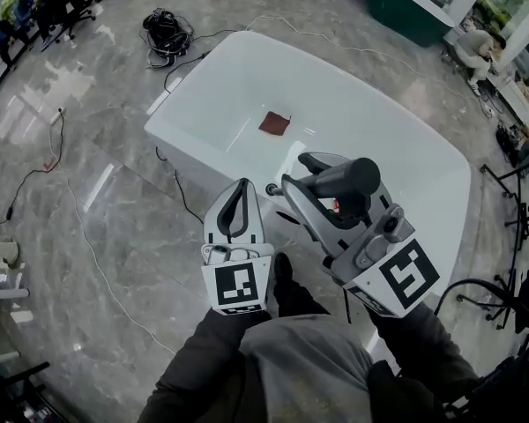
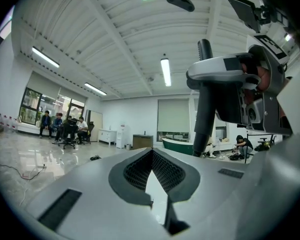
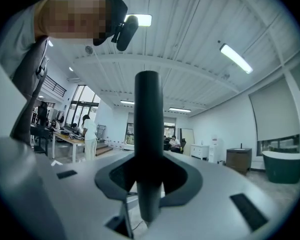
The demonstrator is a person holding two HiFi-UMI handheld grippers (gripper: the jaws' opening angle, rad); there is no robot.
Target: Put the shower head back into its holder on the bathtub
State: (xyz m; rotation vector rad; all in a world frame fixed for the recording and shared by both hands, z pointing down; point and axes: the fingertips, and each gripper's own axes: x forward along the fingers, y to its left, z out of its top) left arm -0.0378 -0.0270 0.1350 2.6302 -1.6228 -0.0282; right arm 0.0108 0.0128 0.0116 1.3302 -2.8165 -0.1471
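You're mid-carry: right claw (image 3: 149,181) clenched on the shower head (image 1: 347,180), left claw (image 1: 243,185) closed and empty. Next, lower toward the bathtub (image 1: 423,148) at 12 o'clock and line up the holder.

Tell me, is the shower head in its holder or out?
Out. The right gripper is shut on the dark shower head, held over the bathtub.

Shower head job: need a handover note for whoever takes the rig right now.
Grippers: left tongs shut and empty, held beside the right one. The right tongs are shut on the shower head, dark handle between the jaws.
Where: shower head held over the near edge of the bathtub.
Done: shower head is in the grip.
Left: find the holder (not made out in these views), seat the shower head, release.
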